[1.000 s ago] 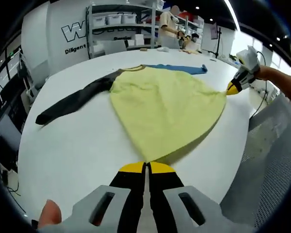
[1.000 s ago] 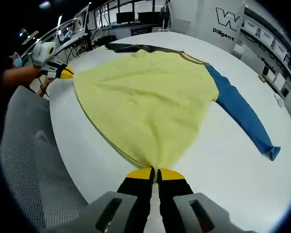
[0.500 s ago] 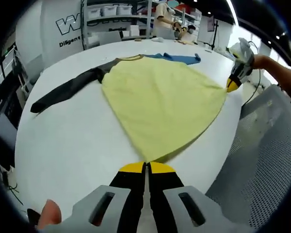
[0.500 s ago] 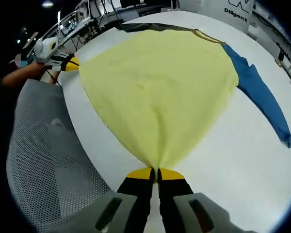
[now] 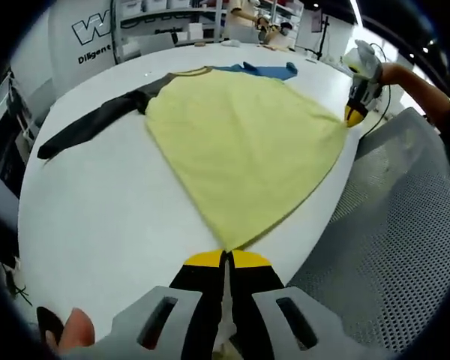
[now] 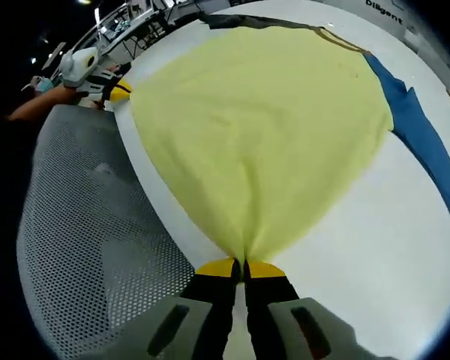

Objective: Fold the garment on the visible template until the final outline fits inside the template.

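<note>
While nothing looked folded yet, had both hem corners of yellow garment point(image 5: 244, 142) pinched: left claw point(image 5: 226, 259), right claw point(image 6: 241, 265). Flat on bench point(image 5: 105, 217), every fold left.

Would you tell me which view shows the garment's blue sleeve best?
The right gripper view: the blue sleeve runs long and unobstructed down the white table. The left gripper view shows only a short far strip behind the yellow body.

In the left gripper view a white wall panel point(image 5: 67, 37) beyond the surface carries a large outlined "W" cut off at the frame's edge with the smaller word "Diligent" beneath it, and in the right gripper view the same panel point(image 6: 394, 6) shows a partial "Diligent".
</note>
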{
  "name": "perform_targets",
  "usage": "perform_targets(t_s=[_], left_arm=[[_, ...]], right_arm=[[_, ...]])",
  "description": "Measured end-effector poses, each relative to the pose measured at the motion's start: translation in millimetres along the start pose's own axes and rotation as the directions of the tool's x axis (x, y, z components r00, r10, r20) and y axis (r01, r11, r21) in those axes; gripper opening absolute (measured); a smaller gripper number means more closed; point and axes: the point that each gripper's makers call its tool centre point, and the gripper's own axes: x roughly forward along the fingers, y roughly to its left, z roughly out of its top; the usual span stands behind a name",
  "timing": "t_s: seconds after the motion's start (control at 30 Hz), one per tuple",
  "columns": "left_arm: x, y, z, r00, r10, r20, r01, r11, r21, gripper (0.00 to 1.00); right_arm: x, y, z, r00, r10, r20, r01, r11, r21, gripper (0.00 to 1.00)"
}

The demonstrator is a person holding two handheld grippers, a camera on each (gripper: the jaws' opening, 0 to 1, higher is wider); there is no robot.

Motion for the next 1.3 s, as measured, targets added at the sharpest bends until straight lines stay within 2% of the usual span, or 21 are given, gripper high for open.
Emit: perform_targets(t_s=[0.17,0.43,0.87,1.03,1.3], left_arm=[[-3.1,-2.9,-3.5,1.000,-0.005,-0.007,0.005,1.000,-0.002,0.00],[-3.2,-4.4,-3.8,1.000,-0.011,-0.010,0.011,1.000,0.000,0.00],[-2.8,-6.7,-4.8,1.000,-0.017,-0.017,0.017,1.000,-0.004,0.00],[-3.4,-8.5,-4.6,1.000,-0.022,-0.020,0.022,1.000,-0.006,0.07],[-17.5,2.5,7.9,1.000,-0.002,0.016,0.002,1.000,-0.027,0.08]], right_arm=[[0.8,6.6,-3.9,0.999,0.013,-0.029,-0.013,1.000,-0.012,0.00],[1.4,6.5,-4.1,1.000,0.003,-0.030,-0.003,1.000,-0.027,0.01],[1.2,15.9,-4.4,0.999,0.023,-0.026,-0.024,0.999,-0.042,0.14],[1.1,16.1,-4.6,0.999,0.025,-0.026,-0.027,0.999,-0.044,0.15],[-11.2,15.2,0.9,1.000,0.021,0.011,-0.020,0.999,-0.036,0.15]])
